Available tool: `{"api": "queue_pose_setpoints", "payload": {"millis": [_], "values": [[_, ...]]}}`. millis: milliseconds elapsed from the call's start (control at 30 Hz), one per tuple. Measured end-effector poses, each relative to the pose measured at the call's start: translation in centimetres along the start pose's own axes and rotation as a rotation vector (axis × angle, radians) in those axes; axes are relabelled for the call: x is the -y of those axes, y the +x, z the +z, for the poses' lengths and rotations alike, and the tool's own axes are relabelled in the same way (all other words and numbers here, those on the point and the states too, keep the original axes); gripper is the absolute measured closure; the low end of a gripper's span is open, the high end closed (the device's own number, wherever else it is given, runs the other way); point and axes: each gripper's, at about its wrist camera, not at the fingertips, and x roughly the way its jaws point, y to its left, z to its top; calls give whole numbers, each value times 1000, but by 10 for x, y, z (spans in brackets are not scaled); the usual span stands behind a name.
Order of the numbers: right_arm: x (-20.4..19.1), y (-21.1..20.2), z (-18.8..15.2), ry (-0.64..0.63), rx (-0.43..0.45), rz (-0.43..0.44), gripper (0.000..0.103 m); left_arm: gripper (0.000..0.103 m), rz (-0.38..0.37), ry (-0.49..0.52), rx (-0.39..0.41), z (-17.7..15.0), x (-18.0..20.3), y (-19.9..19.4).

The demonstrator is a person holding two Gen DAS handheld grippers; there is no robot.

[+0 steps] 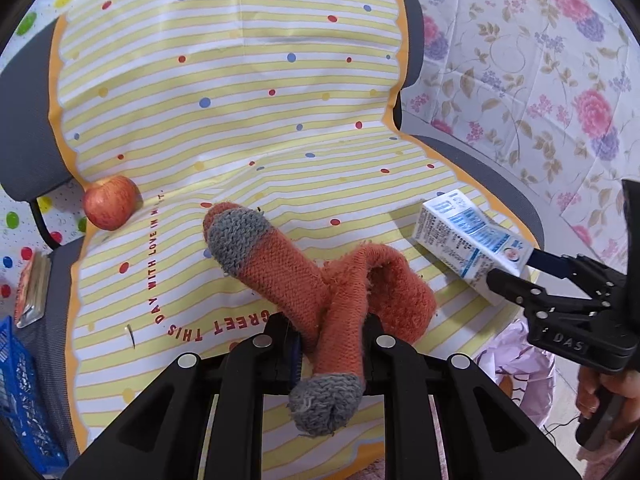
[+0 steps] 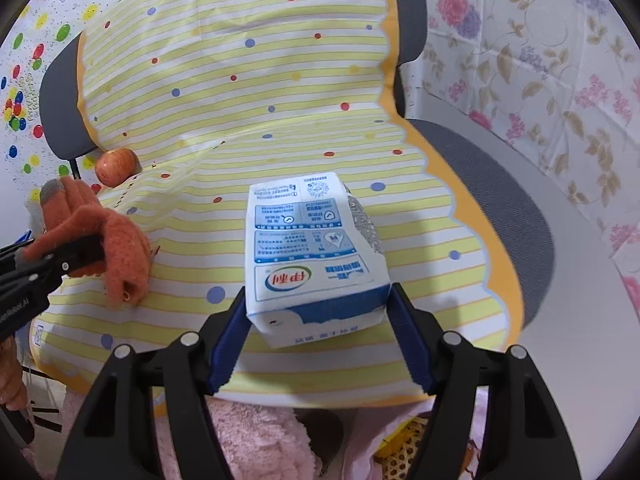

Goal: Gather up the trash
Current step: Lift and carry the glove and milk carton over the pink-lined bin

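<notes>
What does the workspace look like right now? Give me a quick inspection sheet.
Surface: chair seat under a yellow striped cloth.
Job's things: milk carton lying at the seat's front.
Clutter: orange knitted glove; apple at the seat's back left.
Grippers: left hand-held gripper shut on the orange knitted glove; right hand-held gripper jaws on both sides of the milk carton, seemingly gripping it.
Cables: thin wire on the floor.
Surroundings: floral sheet; blue crate; pink fluffy fabric below the seat.
</notes>
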Motion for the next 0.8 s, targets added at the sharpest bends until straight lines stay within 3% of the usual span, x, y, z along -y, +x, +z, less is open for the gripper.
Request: {"api": "queue_pose_setpoints", "payload": {"millis": [267,467,633,800], "values": [[-1,-43,-12,16,79,24,37,85,10,20,68,-12,13,-28],[0,-73,-26,24,115,19,37,85,-29,16,131,-20,24,-49],[8,-103,-51,34,133,-53,37,85,-108,18,155,-34,44,-53],[36,-143,-90,92,157,-204,37,85,-238,73,141,-49,88,-46]]}}
